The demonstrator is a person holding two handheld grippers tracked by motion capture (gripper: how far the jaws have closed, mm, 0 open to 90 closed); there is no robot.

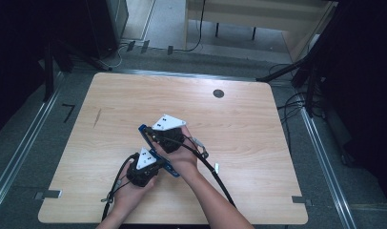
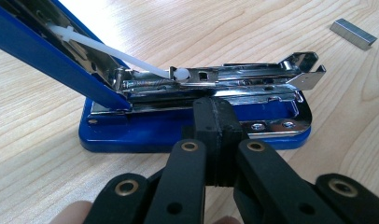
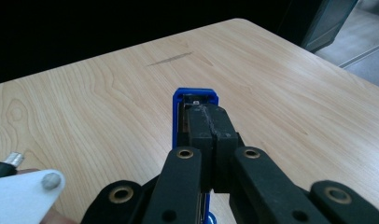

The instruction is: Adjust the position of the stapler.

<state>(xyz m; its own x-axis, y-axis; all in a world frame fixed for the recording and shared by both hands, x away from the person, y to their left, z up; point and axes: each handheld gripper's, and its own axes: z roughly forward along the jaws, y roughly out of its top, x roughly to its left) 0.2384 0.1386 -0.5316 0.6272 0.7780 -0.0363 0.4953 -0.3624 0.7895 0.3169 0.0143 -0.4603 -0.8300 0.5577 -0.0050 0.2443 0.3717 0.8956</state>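
Toward the near edge of the table [image 1: 258, 129], somewhat left of its middle, lies a blue stapler [image 2: 187, 126] with its top arm [image 2: 43, 46] swung up and open, exposing the chrome magazine [image 2: 215, 84] and the white plastic pusher rod [image 2: 108, 49].

Your left gripper [image 2: 218, 135] meets the stapler from the side; its jaws appear pressed together against the edge of the blue base, pinning it to the table, though you cannot tell from this angle whether a lip of the base sits between them. Your right gripper [image 3: 211, 128] is closed on the raised top arm, its jaws clamped on the blue shell near the tip; in the high view this gripper [image 1: 158, 136] sits just beyond the left one [image 1: 144, 169]. A loose strip of staples [image 2: 353, 33] rests on the wood, well apart from the stapler on the side of its open front end.

Handling note: judge the stapler stiff, fairly heavy for its size, and slick on its painted and chromed faces. The hinge is spring-loaded, so the arm may snap shut if your grip slips. Hold the base by its flat long edges and the arm by its side walls, not the thin chrome tabs. The staple strip is light and brittle; pinch it across its long sides.
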